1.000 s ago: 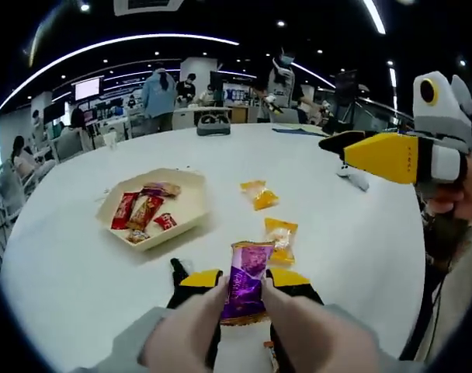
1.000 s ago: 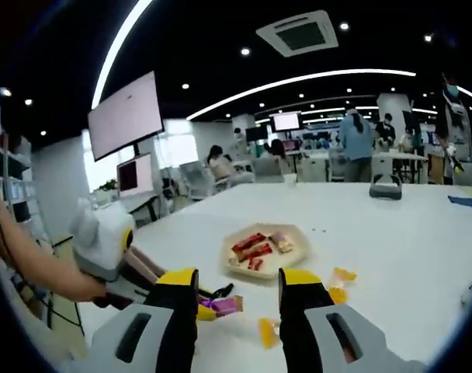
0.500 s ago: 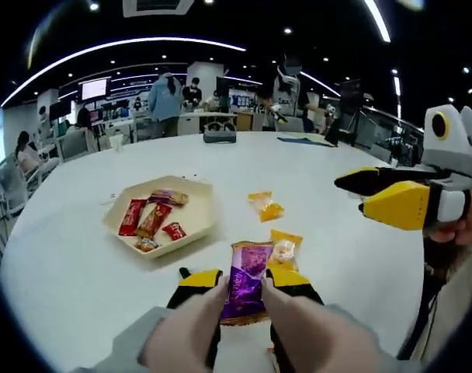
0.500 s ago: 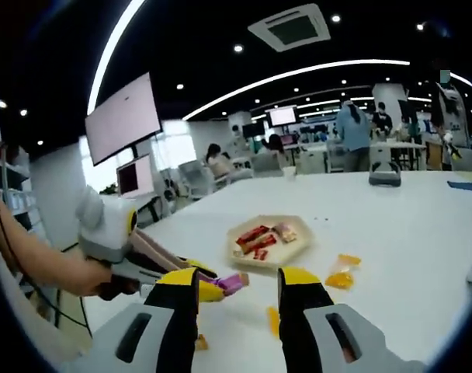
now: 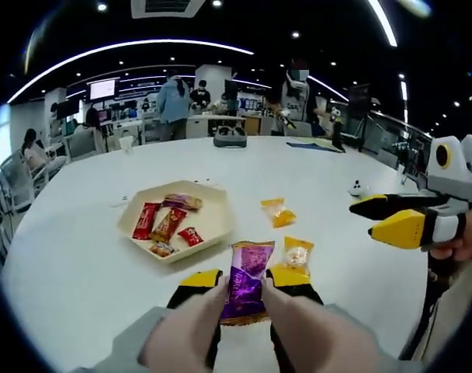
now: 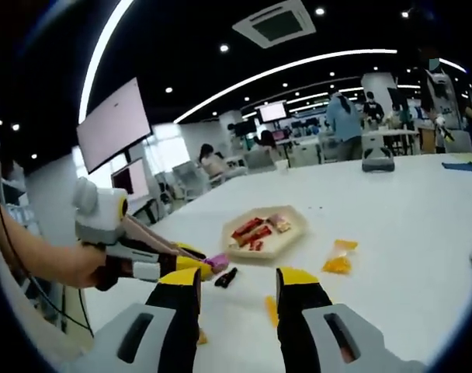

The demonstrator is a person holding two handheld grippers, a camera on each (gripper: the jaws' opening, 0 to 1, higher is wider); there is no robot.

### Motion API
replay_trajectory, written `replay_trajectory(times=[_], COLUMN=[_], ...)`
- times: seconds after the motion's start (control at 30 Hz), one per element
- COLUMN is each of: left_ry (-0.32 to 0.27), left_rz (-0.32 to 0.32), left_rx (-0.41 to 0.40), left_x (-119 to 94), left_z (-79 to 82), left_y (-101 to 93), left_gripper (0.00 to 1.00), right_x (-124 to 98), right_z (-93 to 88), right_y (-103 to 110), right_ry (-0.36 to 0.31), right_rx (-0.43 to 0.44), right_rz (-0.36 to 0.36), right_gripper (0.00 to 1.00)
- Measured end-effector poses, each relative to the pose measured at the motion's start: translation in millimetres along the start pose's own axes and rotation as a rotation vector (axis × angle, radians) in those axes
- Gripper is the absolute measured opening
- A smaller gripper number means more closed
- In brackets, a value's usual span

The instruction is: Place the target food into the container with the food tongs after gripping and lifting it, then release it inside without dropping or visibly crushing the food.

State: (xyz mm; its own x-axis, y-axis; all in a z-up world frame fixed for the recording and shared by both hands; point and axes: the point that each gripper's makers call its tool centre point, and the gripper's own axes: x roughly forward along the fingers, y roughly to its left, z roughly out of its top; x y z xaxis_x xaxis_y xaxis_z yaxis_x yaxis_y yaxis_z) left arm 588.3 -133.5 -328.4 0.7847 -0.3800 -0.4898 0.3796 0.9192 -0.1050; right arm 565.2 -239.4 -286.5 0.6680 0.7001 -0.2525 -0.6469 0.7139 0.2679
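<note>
Left gripper point(image 5: 244, 289) fingers clamp a purple packet point(image 5: 247, 281): glossy wrapper, crimped top edge, a printed picture near the top, standing upright between the yellow-tipped fingers, lifted clear of the desk point(image 5: 81, 264). No visible crush on the wrapper. Tray point(image 5: 177, 222), beige and hexagonal, sits on the desk beyond the packet, up-left of it; it holds red and brown wrapped snacks. Two orange packets point(image 5: 279, 212) lie on the desk right of the tray, one just behind the left gripper's right finger. Right gripper point(image 6: 236, 289) fingers are spread wide, nothing between them; in the left gripper view it hangs well right of the tray, off the desk edge, in a hand.
</note>
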Motion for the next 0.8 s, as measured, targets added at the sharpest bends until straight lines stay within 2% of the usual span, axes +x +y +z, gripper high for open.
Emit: replay_trajectory(times=[0.5, 0.8], left_ry=[-0.022, -0.013], left_rz=[0.013, 0.013], left_rx=[0.008, 0.033], left_x=[2.6, 2.9], left_z=[12.2, 11.7], left_y=[10.1, 15.1], left_gripper=[0.20, 0.20], right_x=[-3.6, -5.6], right_z=[-1.1, -3.0], right_y=[-8.8, -12.4], right_ry=[-0.009, -0.014], right_rx=[0.017, 0.028], right_rz=[-0.031, -0.052], right_gripper=[0.38, 0.38])
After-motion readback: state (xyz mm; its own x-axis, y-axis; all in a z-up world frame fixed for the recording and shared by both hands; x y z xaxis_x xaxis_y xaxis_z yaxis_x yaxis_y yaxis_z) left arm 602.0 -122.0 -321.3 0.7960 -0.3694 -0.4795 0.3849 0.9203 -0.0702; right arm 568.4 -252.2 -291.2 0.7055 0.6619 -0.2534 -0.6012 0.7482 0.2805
